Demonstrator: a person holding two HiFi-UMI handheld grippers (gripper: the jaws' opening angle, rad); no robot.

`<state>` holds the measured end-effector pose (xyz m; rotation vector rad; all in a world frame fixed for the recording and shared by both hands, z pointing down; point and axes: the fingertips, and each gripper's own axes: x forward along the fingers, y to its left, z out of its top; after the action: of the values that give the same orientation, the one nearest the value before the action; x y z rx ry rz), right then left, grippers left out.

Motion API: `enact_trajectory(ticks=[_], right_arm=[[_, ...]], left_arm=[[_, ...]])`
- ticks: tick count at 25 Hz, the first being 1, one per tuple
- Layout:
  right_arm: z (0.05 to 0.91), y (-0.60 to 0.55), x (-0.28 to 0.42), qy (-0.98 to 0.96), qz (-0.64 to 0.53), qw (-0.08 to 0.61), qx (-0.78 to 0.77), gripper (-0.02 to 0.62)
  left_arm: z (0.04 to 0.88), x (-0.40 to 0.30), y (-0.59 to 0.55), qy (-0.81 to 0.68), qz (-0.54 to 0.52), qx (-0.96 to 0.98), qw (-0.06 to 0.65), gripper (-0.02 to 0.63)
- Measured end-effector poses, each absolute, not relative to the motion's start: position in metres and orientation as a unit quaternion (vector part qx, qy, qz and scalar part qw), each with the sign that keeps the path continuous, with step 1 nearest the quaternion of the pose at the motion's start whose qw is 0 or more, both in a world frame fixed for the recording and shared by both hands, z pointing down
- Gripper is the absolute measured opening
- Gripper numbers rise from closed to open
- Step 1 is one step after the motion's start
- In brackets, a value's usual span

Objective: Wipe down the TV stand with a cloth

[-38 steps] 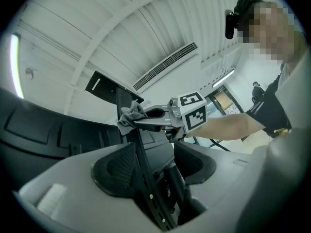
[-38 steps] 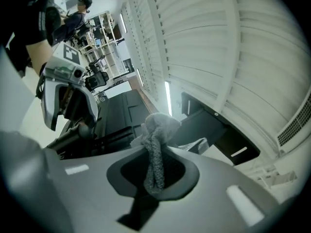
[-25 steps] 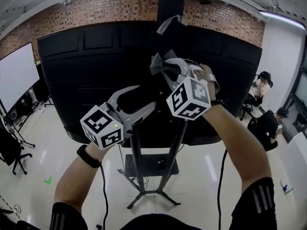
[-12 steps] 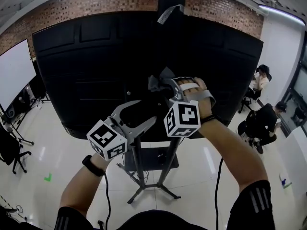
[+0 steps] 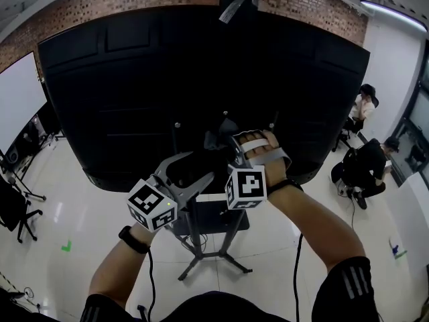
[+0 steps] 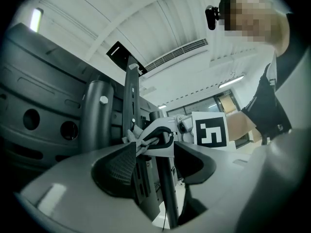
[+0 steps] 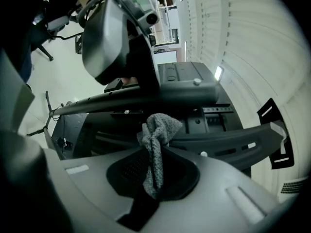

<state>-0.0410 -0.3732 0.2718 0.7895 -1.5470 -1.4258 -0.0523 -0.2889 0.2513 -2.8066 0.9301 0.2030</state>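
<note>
The TV stand (image 5: pixel 190 228) is a black two-pole floor stand that carries a large black TV (image 5: pixel 127 92), seen from the back. My right gripper (image 5: pixel 224 137) is shut on a grey cloth (image 5: pixel 214 135), which it holds against the upper poles behind the TV. In the right gripper view the bunched cloth (image 7: pixel 155 147) sticks out of the right gripper (image 7: pixel 153 174) beside a dark stand bar (image 7: pixel 146 99). My left gripper (image 5: pixel 201 166) is open just below and to the left. In its own view a stand pole (image 6: pixel 166 193) runs between the jaws of the left gripper (image 6: pixel 155 163).
The stand's splayed feet (image 5: pixel 216 268) and a low shelf (image 5: pixel 216 219) rest on the pale floor. Two people (image 5: pixel 365 170) sit at the right. A white screen (image 5: pixel 17 99) and an office chair (image 5: pixel 13 215) are at the left. A grey strip (image 5: pixel 238 7) hangs atop the TV.
My right gripper has moved down the stand with the cloth in it. The left gripper has sunk a little and stays open.
</note>
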Motion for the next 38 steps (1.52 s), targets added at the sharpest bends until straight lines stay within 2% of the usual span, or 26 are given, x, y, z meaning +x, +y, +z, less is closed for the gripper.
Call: enact_trajectory(ticks=[7,18,25,28,31,38], right_arm=[[0.316,-0.369,-0.042,-0.599,-0.586,0.456,0.3,0.031],[0.406,-0.374,-0.035,-0.614,-0.552,0.495,0.27,0.031],[0.432,-0.372,-0.035,-0.636,-0.527,0.5,0.261,0.031],[0.43,-0.362,-0.036,-0.675,-0.496,0.478,0.265,0.031],[0.411,-0.345,-0.037,-0.725,-0.469,0.423,0.276,0.031],[0.311,-0.311,-0.007,-0.772,-0.442,0.307,0.339,0.031]], left_arm=[[0.279,-0.056,-0.289,0.319,0.072,-0.943,0.06,0.267],[0.319,-0.055,-0.288,0.325,0.059,-0.943,0.032,0.267],[0.332,-0.052,-0.288,0.326,0.048,-0.944,0.022,0.267],[0.334,-0.05,-0.288,0.326,0.047,-0.944,0.02,0.267],[0.33,-0.047,-0.285,0.325,0.05,-0.944,0.023,0.267],[0.294,-0.02,-0.27,0.302,0.058,-0.949,0.063,0.267]])
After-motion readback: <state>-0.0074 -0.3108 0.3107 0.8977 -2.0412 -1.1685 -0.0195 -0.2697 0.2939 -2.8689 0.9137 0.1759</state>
